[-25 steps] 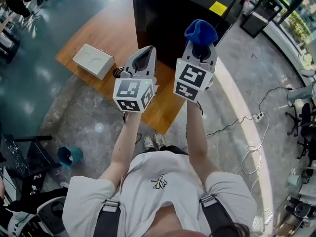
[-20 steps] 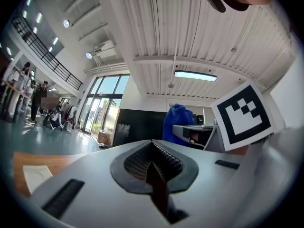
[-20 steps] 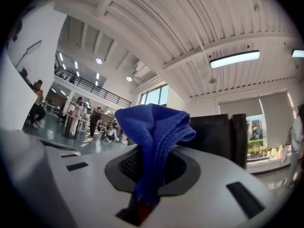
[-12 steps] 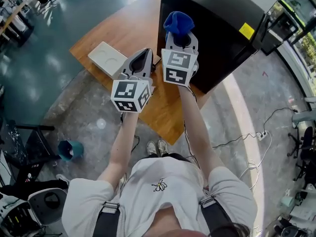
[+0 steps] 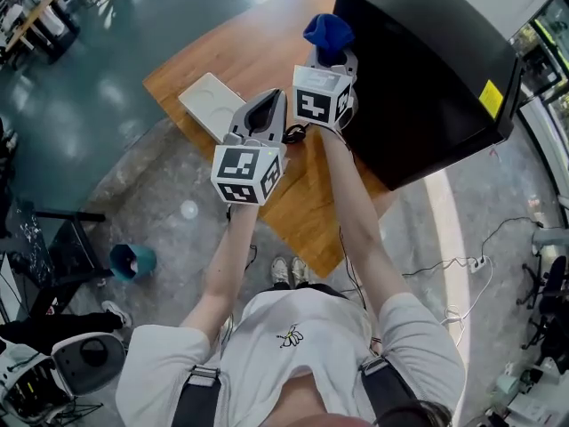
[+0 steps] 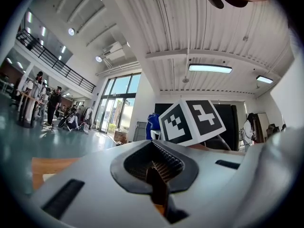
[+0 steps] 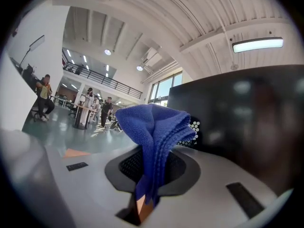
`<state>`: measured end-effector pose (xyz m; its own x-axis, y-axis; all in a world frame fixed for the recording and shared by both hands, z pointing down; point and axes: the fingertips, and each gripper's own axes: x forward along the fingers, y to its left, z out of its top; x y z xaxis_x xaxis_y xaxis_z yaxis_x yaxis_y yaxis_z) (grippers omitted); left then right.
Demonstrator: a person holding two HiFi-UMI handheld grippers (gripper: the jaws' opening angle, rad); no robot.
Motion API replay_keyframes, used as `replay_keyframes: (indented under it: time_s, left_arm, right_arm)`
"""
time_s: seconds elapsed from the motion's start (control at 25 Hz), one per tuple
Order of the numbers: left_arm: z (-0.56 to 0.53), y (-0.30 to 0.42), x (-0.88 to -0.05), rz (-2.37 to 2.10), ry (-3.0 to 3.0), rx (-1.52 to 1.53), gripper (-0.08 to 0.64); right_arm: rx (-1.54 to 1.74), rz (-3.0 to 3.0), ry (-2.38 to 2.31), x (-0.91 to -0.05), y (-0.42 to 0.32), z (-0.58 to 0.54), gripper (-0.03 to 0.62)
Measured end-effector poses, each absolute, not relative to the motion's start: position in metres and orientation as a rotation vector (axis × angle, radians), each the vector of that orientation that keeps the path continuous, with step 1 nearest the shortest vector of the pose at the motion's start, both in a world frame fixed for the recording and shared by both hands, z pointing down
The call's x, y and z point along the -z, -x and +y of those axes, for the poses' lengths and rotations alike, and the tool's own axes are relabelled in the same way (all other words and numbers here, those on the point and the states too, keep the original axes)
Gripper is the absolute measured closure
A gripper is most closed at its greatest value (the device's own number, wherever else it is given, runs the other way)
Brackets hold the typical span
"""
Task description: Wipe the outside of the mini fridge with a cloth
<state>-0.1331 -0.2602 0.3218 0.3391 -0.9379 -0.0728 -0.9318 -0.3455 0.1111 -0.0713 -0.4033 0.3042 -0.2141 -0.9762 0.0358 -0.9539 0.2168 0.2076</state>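
Note:
The black mini fridge (image 5: 436, 69) stands on a wooden table (image 5: 240, 60), at the upper right of the head view. My right gripper (image 5: 327, 56) is shut on a bunched blue cloth (image 5: 327, 30) and is held up close to the fridge's left side. In the right gripper view the cloth (image 7: 154, 132) stands up out of the shut right gripper (image 7: 145, 194), with the dark fridge wall (image 7: 242, 113) just to the right. My left gripper (image 5: 264, 114) is lower and to the left, over the table. Its jaws are shut with nothing between them in the left gripper view (image 6: 156, 175).
A flat white box (image 5: 213, 105) lies on the table to the left of the grippers. On the stone floor are a teal bucket (image 5: 133, 261) at the left and a cable with a power strip (image 5: 471, 261) at the right. A chair (image 5: 89, 363) stands at the lower left.
The right gripper with the cloth has moved from in front of the fridge's dark front to beside its left side. The left gripper has kept its place below and to the left.

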Motion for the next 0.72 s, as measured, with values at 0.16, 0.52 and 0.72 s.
replay_keyframes:
  time_s: [0.16, 0.52, 0.72]
  left_arm:
    - [-0.269, 0.144, -0.327, -1.776, -2.506, 0.193, 0.555]
    - [-0.274, 0.145, -0.327, -1.765, -2.511, 0.198, 0.555]
    - [-0.268, 0.137, -0.328, -1.752, -2.53, 0.19, 0.555]
  right_arm:
    - [0.231, -2.239, -1.918, -0.308, 0.071, -0.417, 0.52]
    - [0.264, -2.165, -1.982, -0.308, 0.065, -0.417, 0.52]
    - [0.273, -2.118, -2.023, -0.307, 0.049, -0.403, 0.52]
